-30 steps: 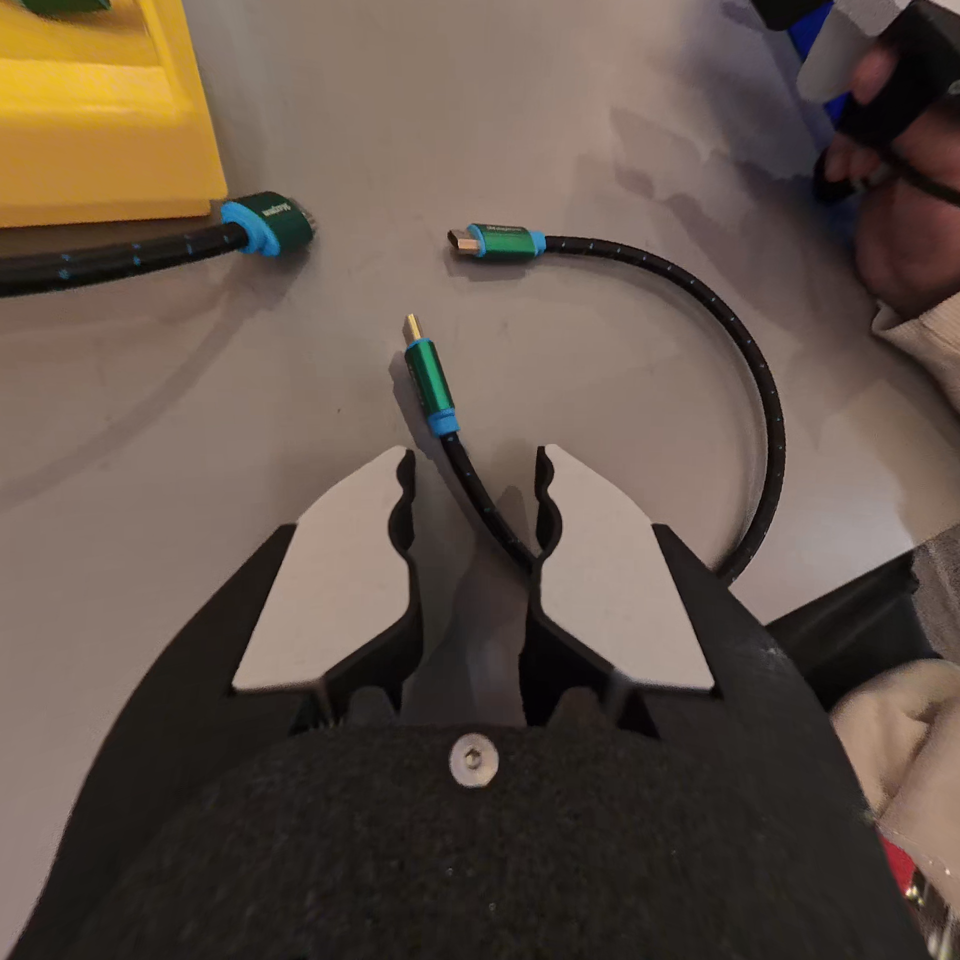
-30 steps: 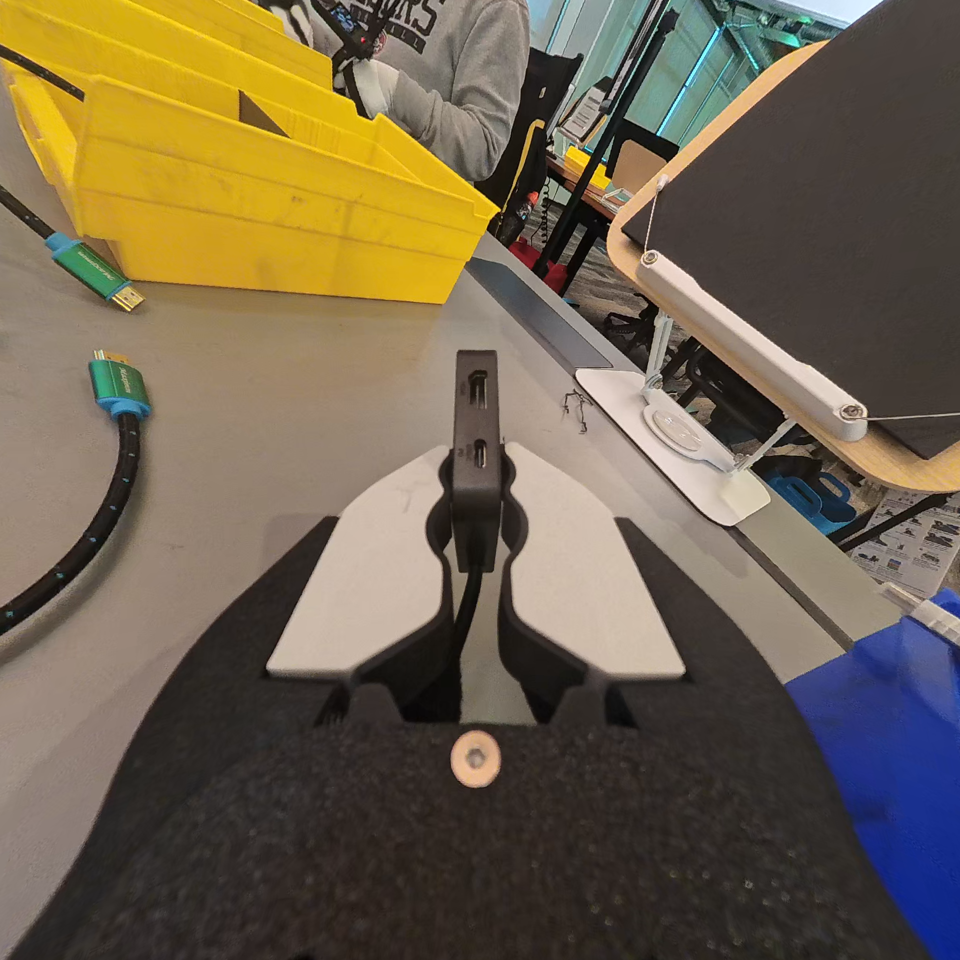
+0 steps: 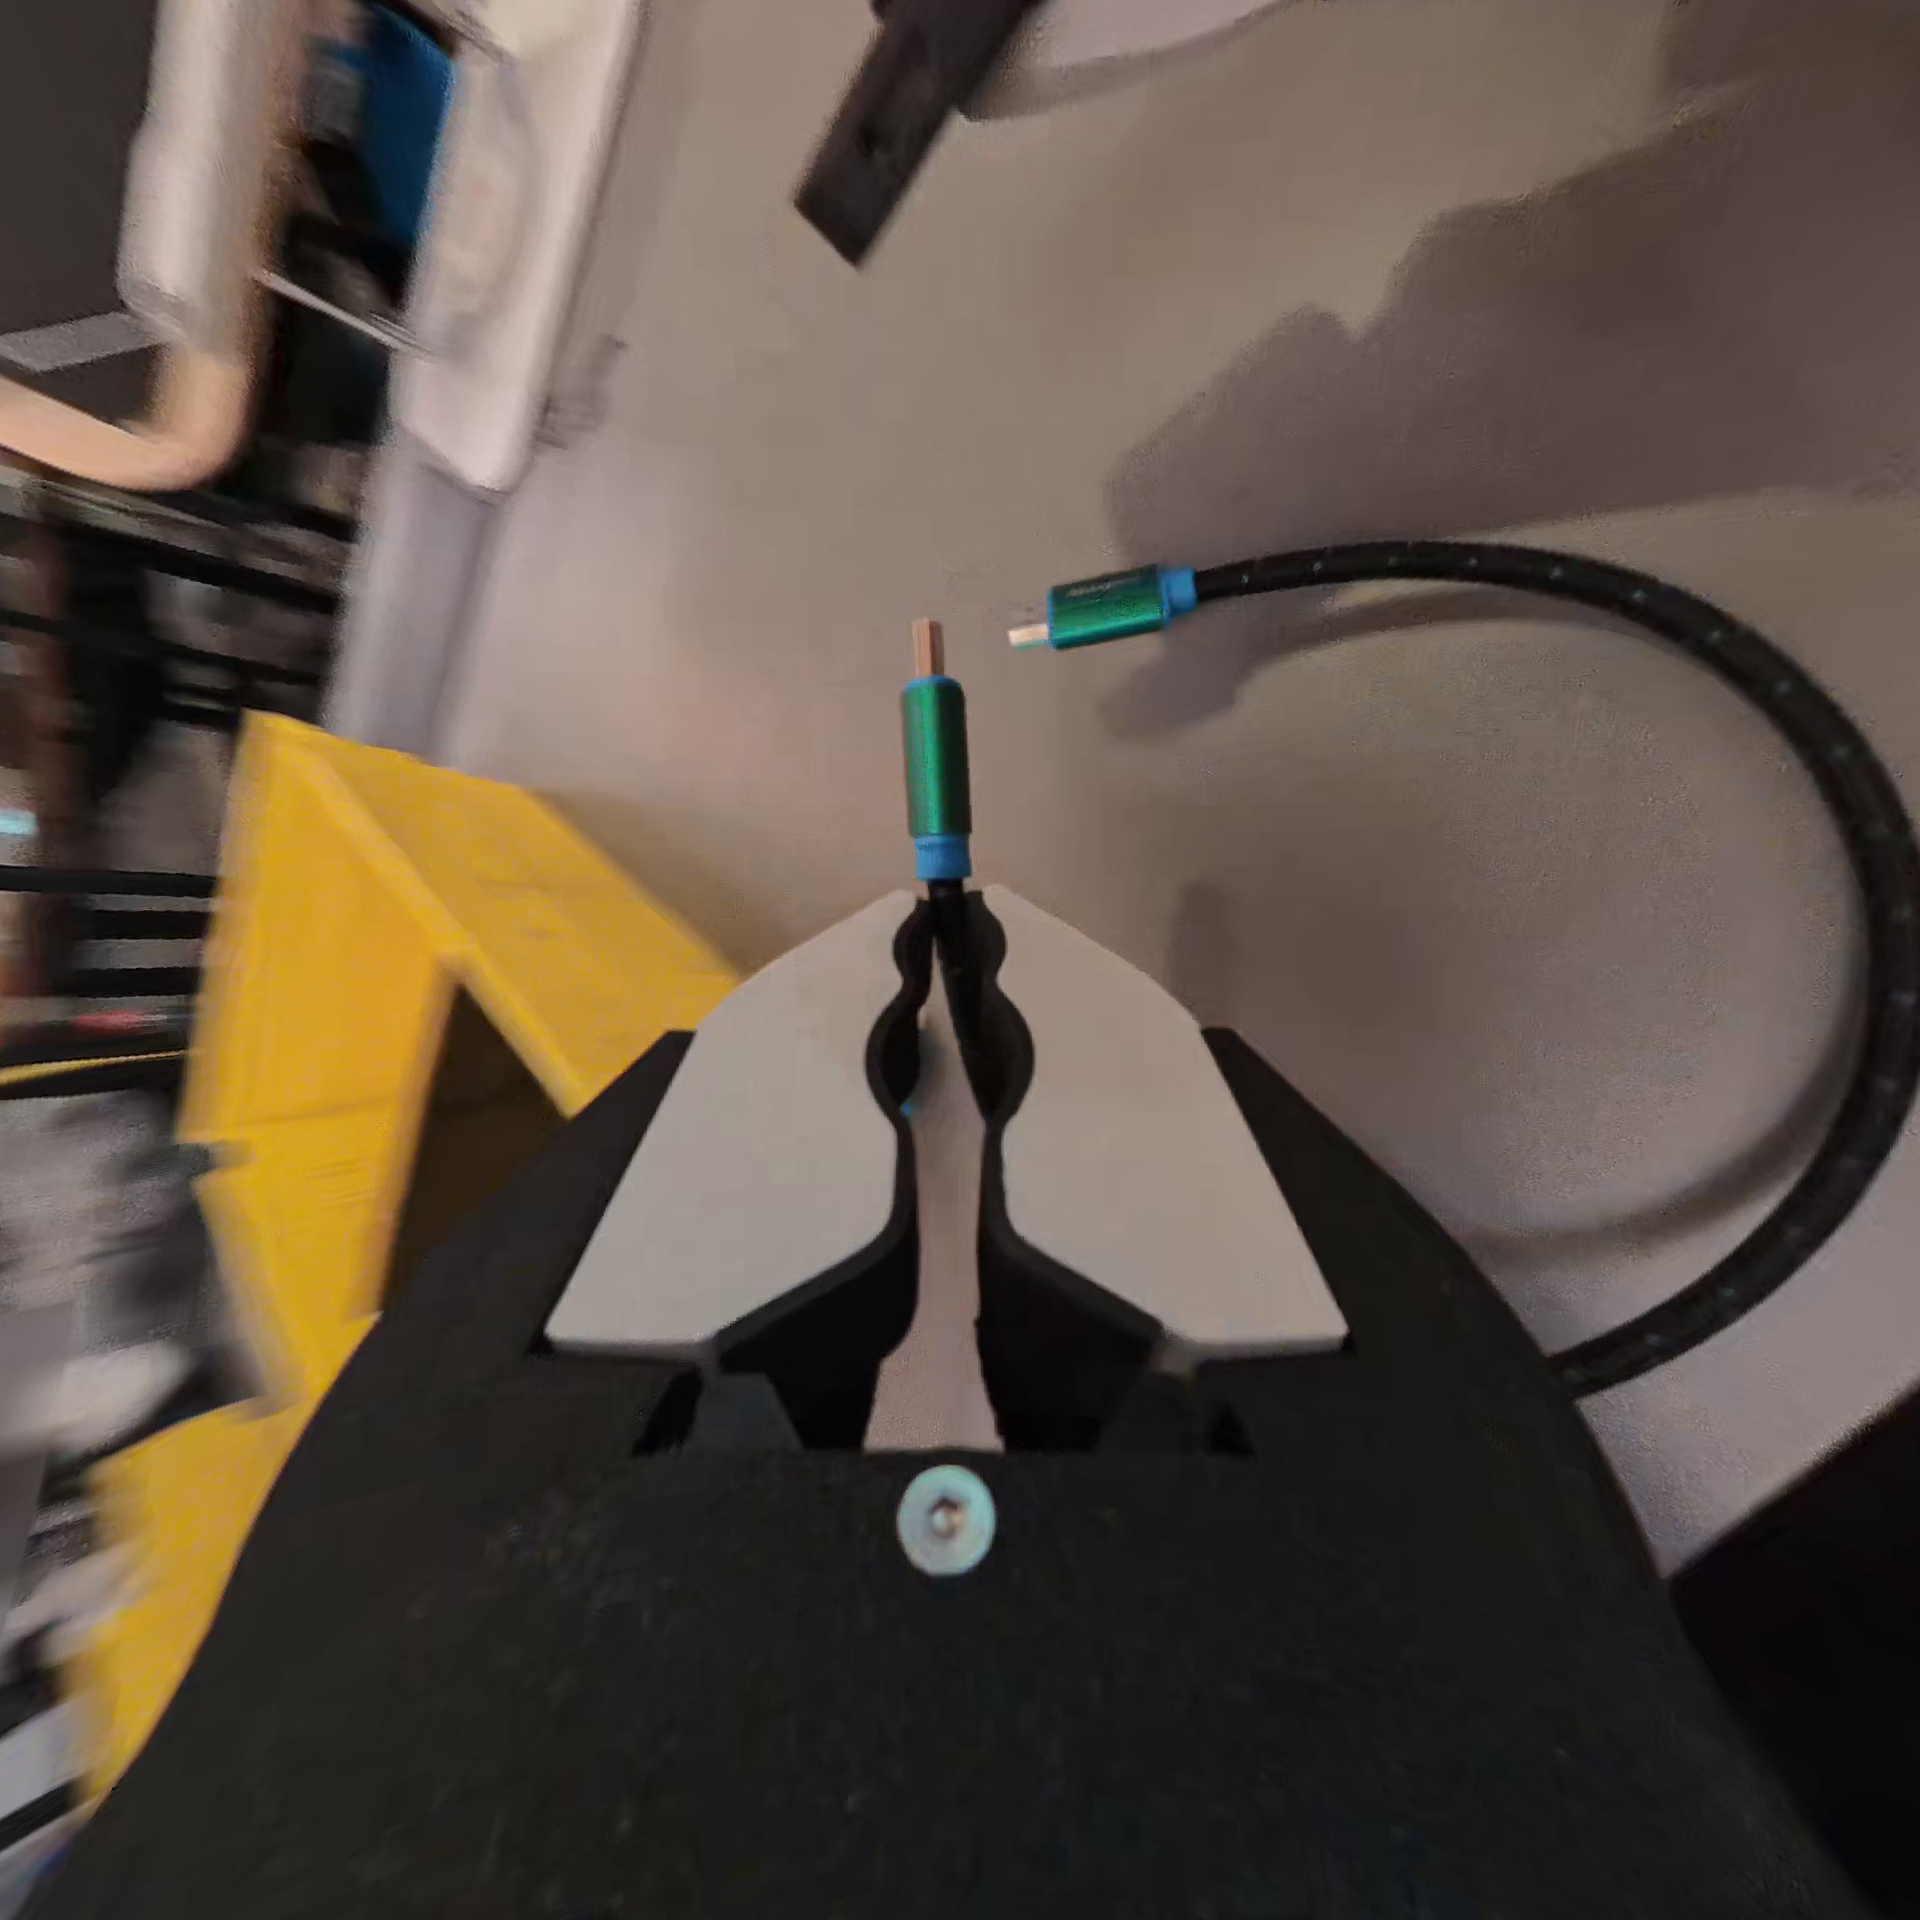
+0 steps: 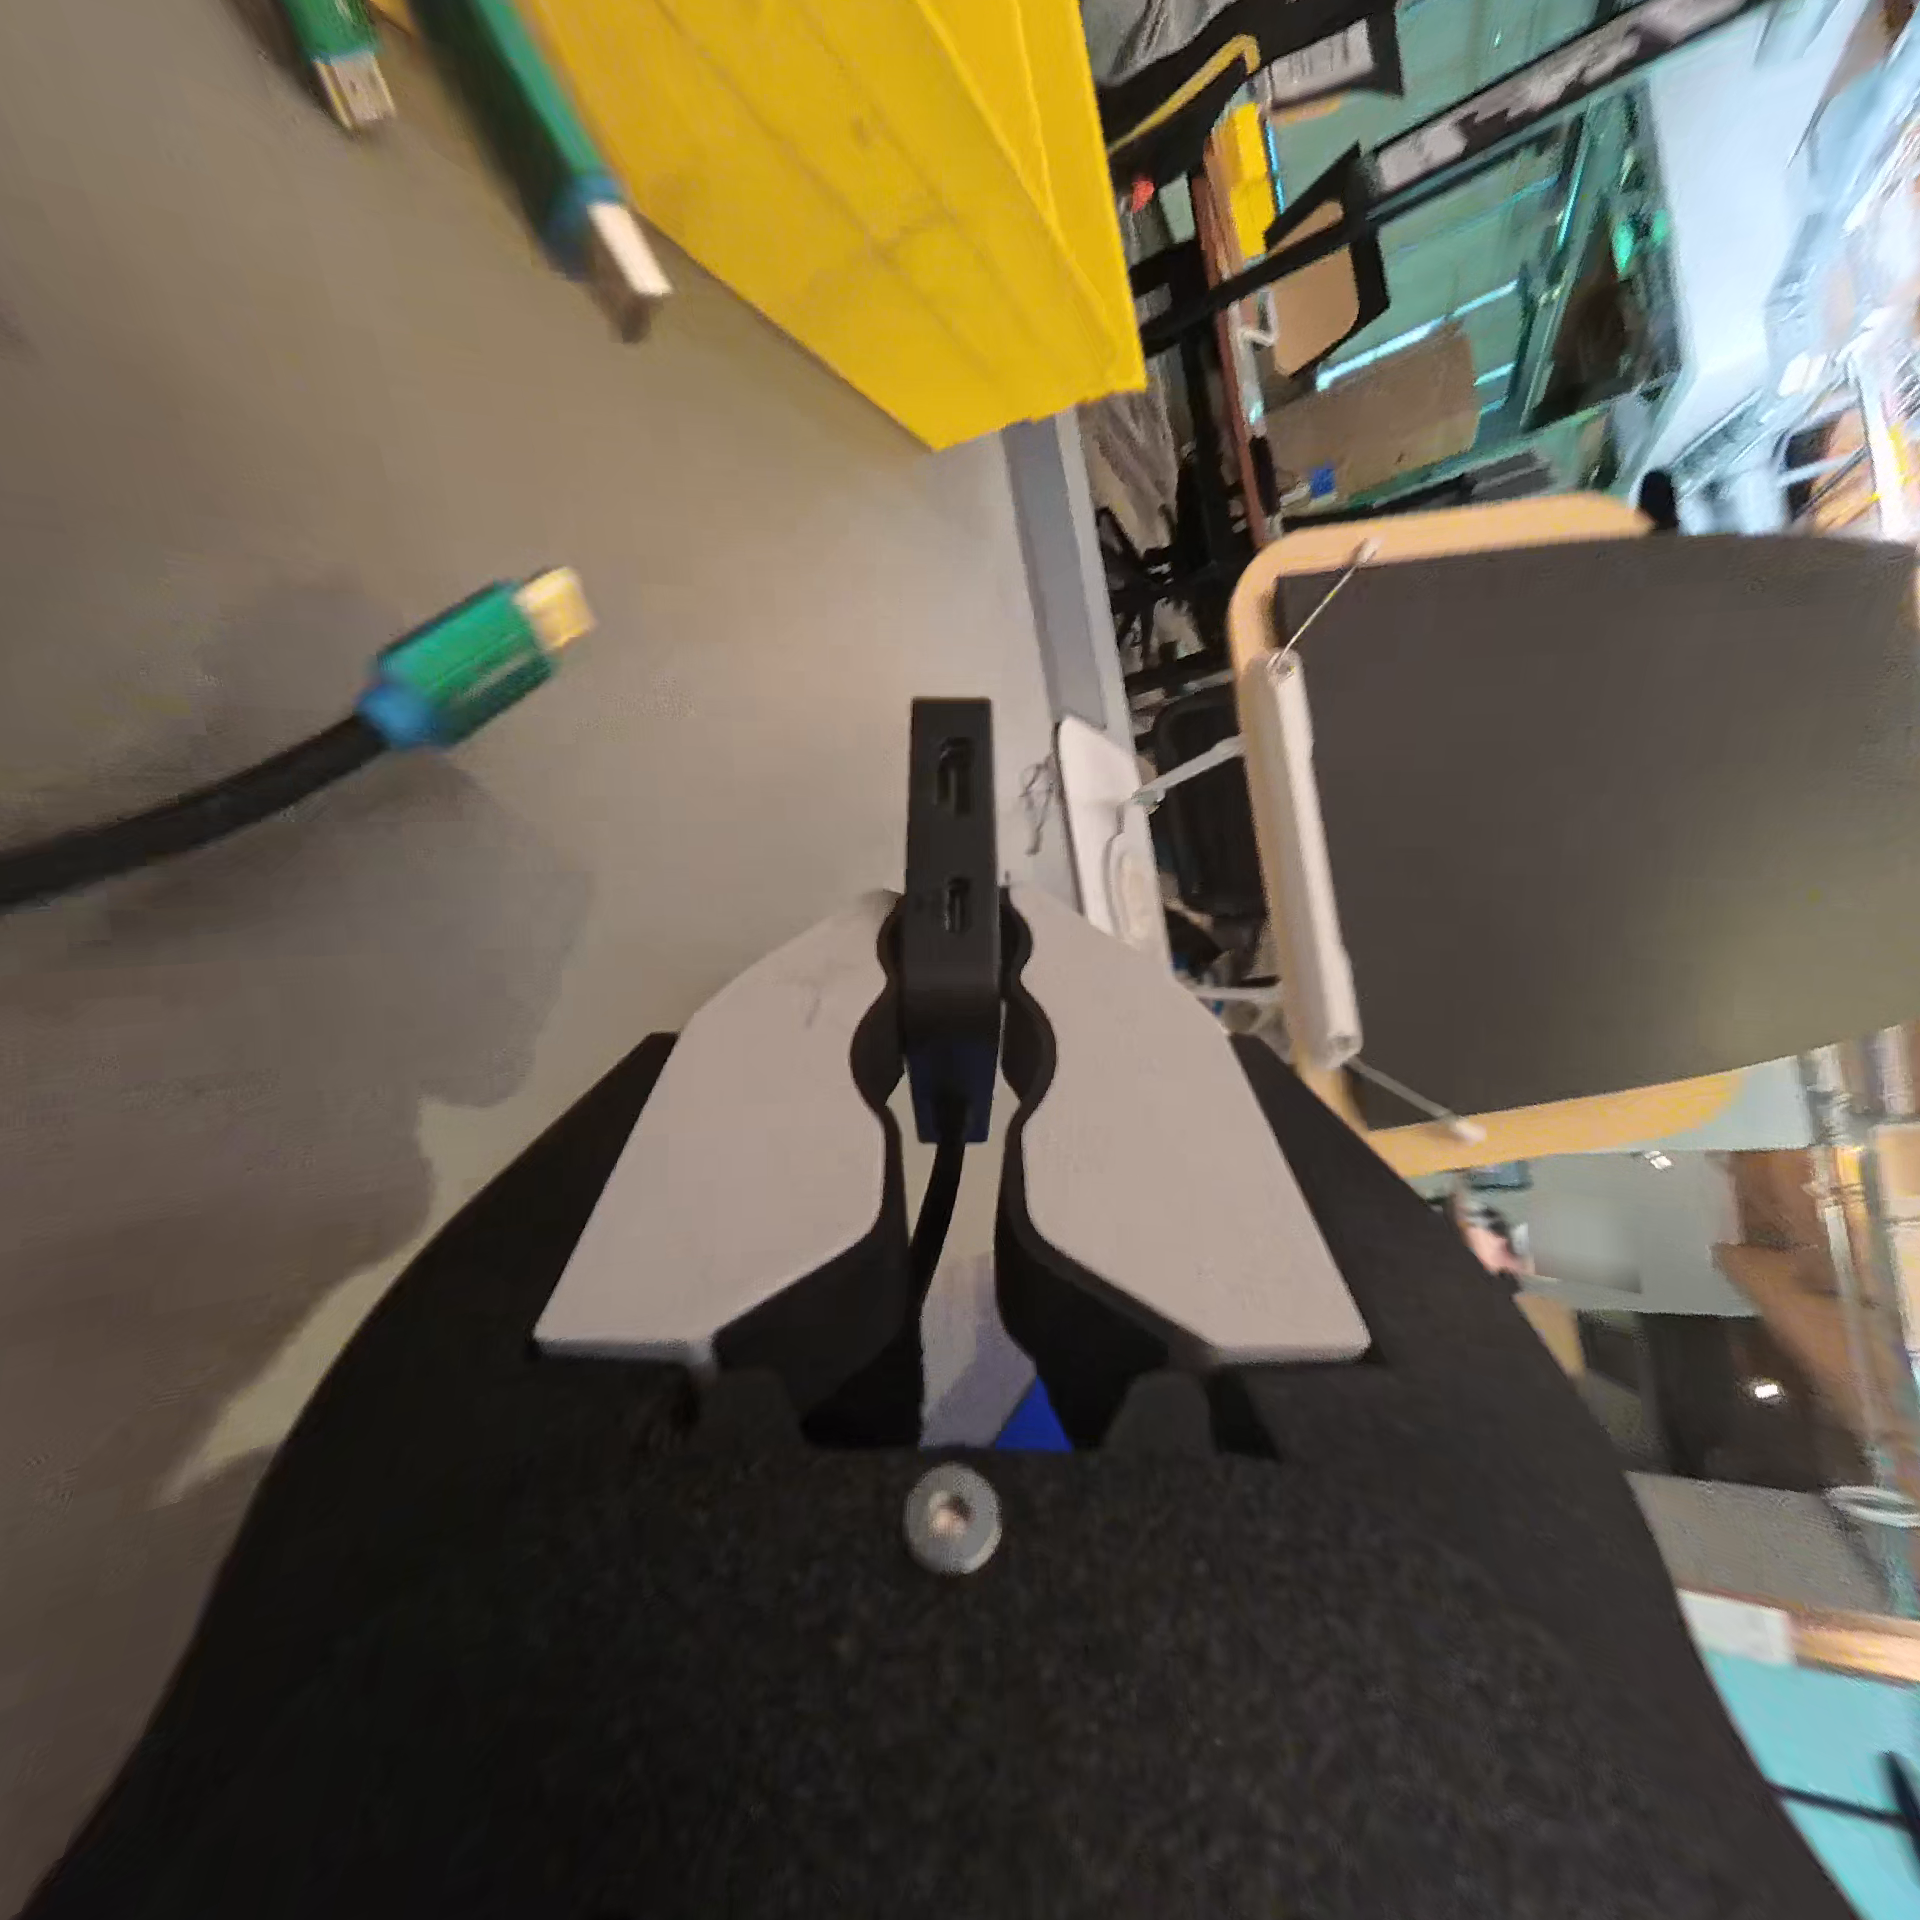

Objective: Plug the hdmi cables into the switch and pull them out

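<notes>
In the left wrist view, the left tool (image 3: 943,914) is seen clamped on a braided HDMI cable (image 3: 951,971), its green plug (image 3: 935,764) held above the grey worktop (image 3: 1351,935) near a second plug (image 3: 1107,608). In the right wrist view, the black switch (image 4: 951,831) is gripped edge-on in the closed right tool (image 4: 948,914), ports facing out, beside yellow bins (image 4: 883,208).

Green plug (image 3: 935,767), blue collar; black switch (image 4: 951,831); apparently yellow bin (image 3: 343,1039)

A grey table (image 4: 727,540) bears yellow bins (image 4: 894,177); beyond stand a wood-edged black board (image 4: 1621,790) and blurred shelving.
</notes>
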